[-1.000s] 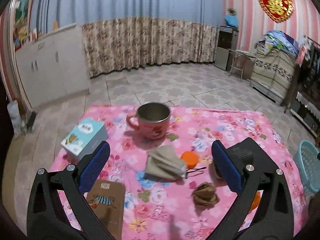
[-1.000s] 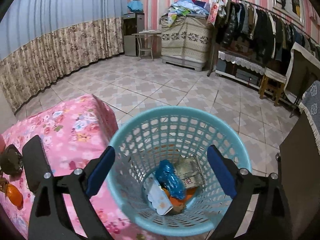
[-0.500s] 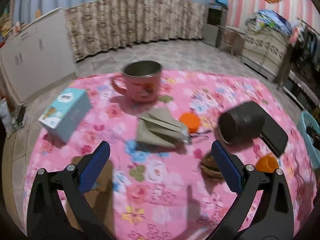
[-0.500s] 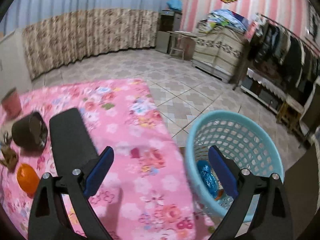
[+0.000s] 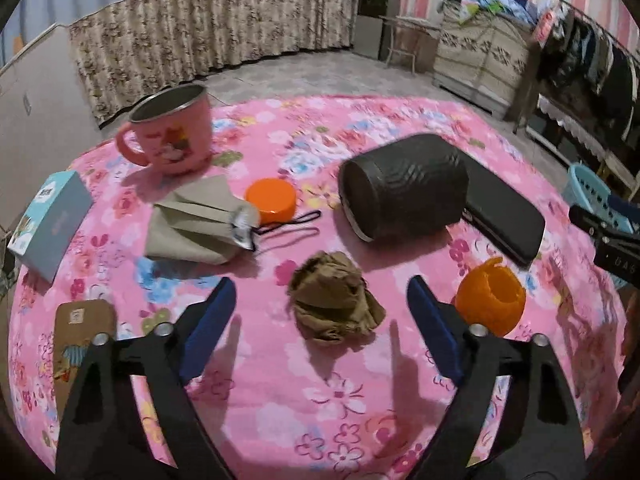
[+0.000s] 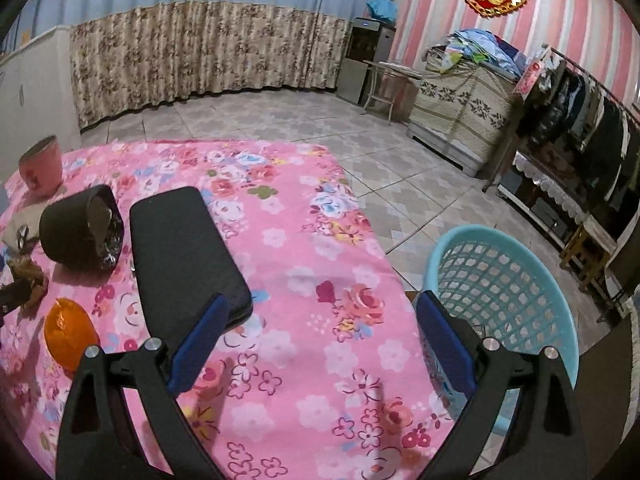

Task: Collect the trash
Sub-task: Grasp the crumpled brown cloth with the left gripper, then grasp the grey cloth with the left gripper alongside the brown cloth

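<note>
In the left wrist view the left tool (image 5: pixel 320 312) tilts steeply down over the counter (image 5: pixel 320 400), which is covered with a pink flowered cloth; its blue-padded jaws stand apart and have just been closing in, with the crumpled brown paper wad (image 5: pixel 334 304) lying between them, untouched by either pad. The wad is a rough lump with no clear long axis, sitting at lower centre of the frame. From the left edge of that frame come a light blue carton (image 5: pixel 48 220), a brown card with a striped fish picture (image 5: pixel 80 332), a pink metal-lined mug (image 5: pixel 172 132) at upper left with its handle to the left, a folded grey cloth pouch with a black cord (image 5: pixel 196 224), a round orange lid (image 5: pixel 272 200), a dark ribbed cylinder lying on its side (image 5: pixel 404 186) with its long axis running up-right, a flat black case (image 5: pixel 504 220) behind it, and a hollow orange peel (image 5: pixel 490 300) just right of the right jaw. In the right wrist view the right tool (image 6: pixel 320 340) points down over the counter's bare right half, jaws apart and holding nothing; the light blue mesh plastic basket (image 6: pixel 508 288) stands on the tiled floor (image 6: pixel 280 116) at lower right, just beside the counter edge. Flowered curtains (image 6: pixel 200 48) and a pink striped wall (image 6: pixel 580 12) close the room.
</note>
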A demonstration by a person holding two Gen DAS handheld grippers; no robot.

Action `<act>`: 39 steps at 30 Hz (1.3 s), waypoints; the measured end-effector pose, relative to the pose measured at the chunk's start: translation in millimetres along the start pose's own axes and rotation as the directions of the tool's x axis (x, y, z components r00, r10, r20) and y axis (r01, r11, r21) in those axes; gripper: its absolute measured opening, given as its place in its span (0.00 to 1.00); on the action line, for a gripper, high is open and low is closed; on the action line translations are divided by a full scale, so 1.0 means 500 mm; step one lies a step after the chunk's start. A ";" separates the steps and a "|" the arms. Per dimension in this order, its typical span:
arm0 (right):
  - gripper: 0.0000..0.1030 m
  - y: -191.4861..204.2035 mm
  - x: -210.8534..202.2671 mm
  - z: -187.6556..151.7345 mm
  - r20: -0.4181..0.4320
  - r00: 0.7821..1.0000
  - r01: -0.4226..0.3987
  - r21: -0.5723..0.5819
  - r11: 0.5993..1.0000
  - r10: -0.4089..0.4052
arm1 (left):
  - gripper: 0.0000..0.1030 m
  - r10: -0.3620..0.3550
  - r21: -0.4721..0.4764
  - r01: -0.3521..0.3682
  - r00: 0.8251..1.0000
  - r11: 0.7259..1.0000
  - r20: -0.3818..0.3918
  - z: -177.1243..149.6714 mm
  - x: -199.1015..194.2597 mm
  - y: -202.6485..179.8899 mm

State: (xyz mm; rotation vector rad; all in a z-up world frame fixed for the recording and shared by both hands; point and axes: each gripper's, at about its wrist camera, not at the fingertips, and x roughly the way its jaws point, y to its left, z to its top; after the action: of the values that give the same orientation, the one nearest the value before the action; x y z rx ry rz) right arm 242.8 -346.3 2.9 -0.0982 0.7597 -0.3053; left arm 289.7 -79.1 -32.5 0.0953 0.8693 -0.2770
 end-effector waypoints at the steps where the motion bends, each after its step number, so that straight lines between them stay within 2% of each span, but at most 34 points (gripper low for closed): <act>1: 0.91 0.001 0.001 0.001 0.000 1.000 -0.002 0.000 1.000 0.002 | 0.71 -0.007 0.013 0.007 1.000 1.000 -0.008 -0.001 0.007 -0.006; 2: 0.91 0.002 0.003 0.002 -0.002 1.000 -0.008 0.006 1.000 0.008 | 0.52 -0.018 0.023 0.019 1.000 1.000 -0.018 -0.001 0.013 -0.009; 3: 0.91 0.001 0.004 0.003 -0.002 1.000 -0.013 0.012 1.000 0.013 | 0.39 -0.030 0.029 0.031 0.999 0.999 -0.035 -0.001 0.021 -0.011; 8: 0.91 0.003 0.010 0.014 0.003 0.999 -0.043 0.042 0.998 0.043 | 0.37 -0.028 0.004 0.028 0.999 1.000 -0.025 0.011 0.002 0.016; 12: 0.91 0.010 0.012 0.019 0.007 0.998 -0.061 0.053 0.997 0.060 | 0.37 0.057 0.022 -0.058 0.997 0.998 0.058 0.033 -0.044 0.063; 16: 0.91 0.025 0.015 0.025 0.007 0.997 -0.079 0.053 0.995 0.079 | 0.38 0.091 -0.069 -0.088 0.995 0.994 0.046 0.053 -0.028 0.147; 19: 0.91 0.040 0.017 0.028 0.007 0.997 -0.081 0.040 0.996 0.081 | 0.40 0.043 -0.129 -0.043 0.999 0.991 0.002 0.062 0.010 0.184; 20: 0.91 0.043 0.018 0.029 0.006 0.997 -0.081 0.038 0.996 0.081 | 0.44 0.032 -0.141 -0.032 0.999 0.990 0.002 0.064 0.016 0.193; 22: 0.91 0.049 0.020 0.030 0.004 0.997 -0.082 0.034 0.996 0.082 | 0.55 0.000 -0.146 0.000 1.000 0.989 0.001 0.070 0.028 0.192; 23: 0.91 0.052 0.022 0.031 0.003 0.997 -0.080 0.032 0.996 0.080 | 0.67 0.004 -0.138 -0.004 1.000 0.990 -0.002 0.072 0.035 0.187; 24: 0.91 0.054 0.023 0.031 0.002 0.997 -0.079 0.031 0.996 0.079 | 0.74 0.024 -0.131 -0.024 1.000 0.991 0.001 0.070 0.039 0.181; 26: 0.91 0.059 0.026 0.033 0.000 0.997 -0.081 0.029 0.996 0.081 | 0.75 0.054 -0.116 -0.054 0.999 0.992 -0.003 0.067 0.055 0.173; 31: 0.91 0.076 0.026 0.037 0.004 0.996 -0.084 0.011 0.996 0.084 | 0.75 0.072 -0.094 -0.073 0.997 0.993 -0.019 0.066 0.084 0.152; 34: 0.91 0.084 0.027 0.037 0.006 0.996 -0.084 -0.005 0.996 0.084 | 0.62 0.082 -0.066 -0.085 0.996 0.994 -0.042 0.063 0.100 0.138; 36: 0.91 0.086 0.026 0.036 0.007 0.996 -0.083 -0.010 0.996 0.083 | 0.47 0.066 -0.067 -0.068 0.997 0.995 -0.034 0.064 0.097 0.137; 39: 0.91 0.087 0.027 0.036 0.006 0.997 -0.083 -0.010 0.996 0.083 | 0.37 0.041 -0.080 -0.042 0.999 0.996 -0.015 0.063 0.087 0.143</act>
State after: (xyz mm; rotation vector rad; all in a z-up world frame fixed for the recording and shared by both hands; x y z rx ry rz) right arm 274.6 -309.4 -1.4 -0.0765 0.7570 -0.2219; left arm 359.7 -25.4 -47.6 0.0403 0.8900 -0.2019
